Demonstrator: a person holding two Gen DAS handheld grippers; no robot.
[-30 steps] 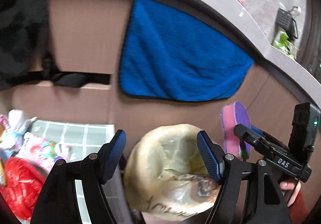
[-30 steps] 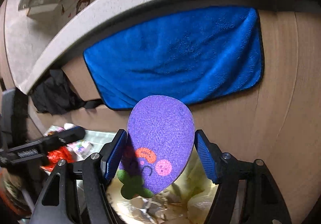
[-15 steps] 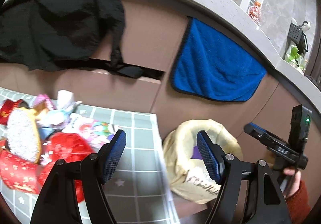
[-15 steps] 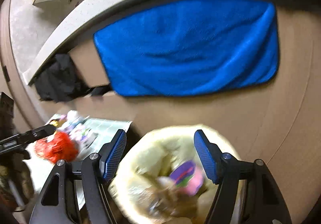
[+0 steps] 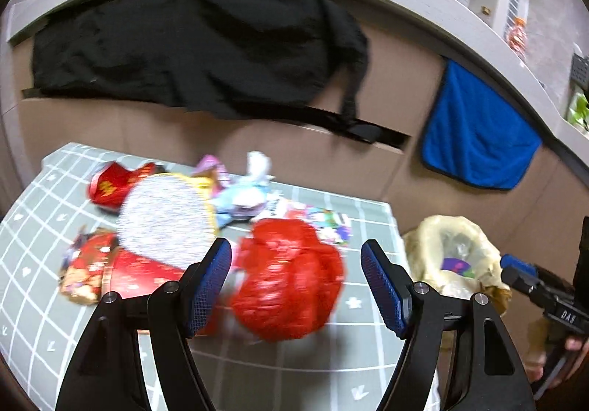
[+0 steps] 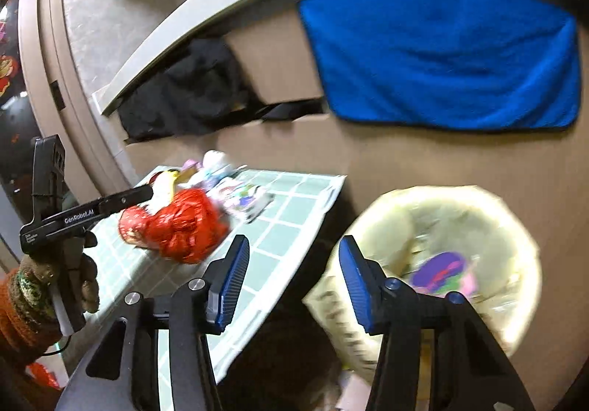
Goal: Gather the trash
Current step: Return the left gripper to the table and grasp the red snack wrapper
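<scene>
1. Hovering over a checked tablecloth (image 5: 331, 366), the left gripper (image 5: 296, 287) stands with its blue-padded jaws spread wide and clamps nothing; a crumpled red wrapper (image 5: 291, 278) shows in the gap between them, lower centre of the left wrist view, but whether the pads touch it cannot be told.
2. More litter lies beyond the red wrapper, toward the left and centre of that frame: a silvery foil piece (image 5: 165, 215), a red packet (image 5: 110, 186), a pale blue wrapper (image 5: 239, 197) and a printed sheet (image 5: 324, 223).
3. At the right edge of the same view, the lined trash bin (image 5: 452, 252) sits beside the table, lower than the tabletop, with a purple sponge (image 5: 454, 265) lying inside it.
4. In the right wrist view, the right gripper (image 6: 292, 282) is narrowing its jaws, and nothing sits between them; the dark gap between the table edge and the bin shows through at lower centre.
5. The bin fills the lower right of that frame, the purple sponge resting among its contents.
6. A gloved hand at the left edge of the right wrist view carries the left gripper above the red wrapper.
7. A blue towel (image 6: 441, 57) hangs on the cabinet front in the upper right, with a black cloth (image 6: 184, 94) draped to its left.
</scene>
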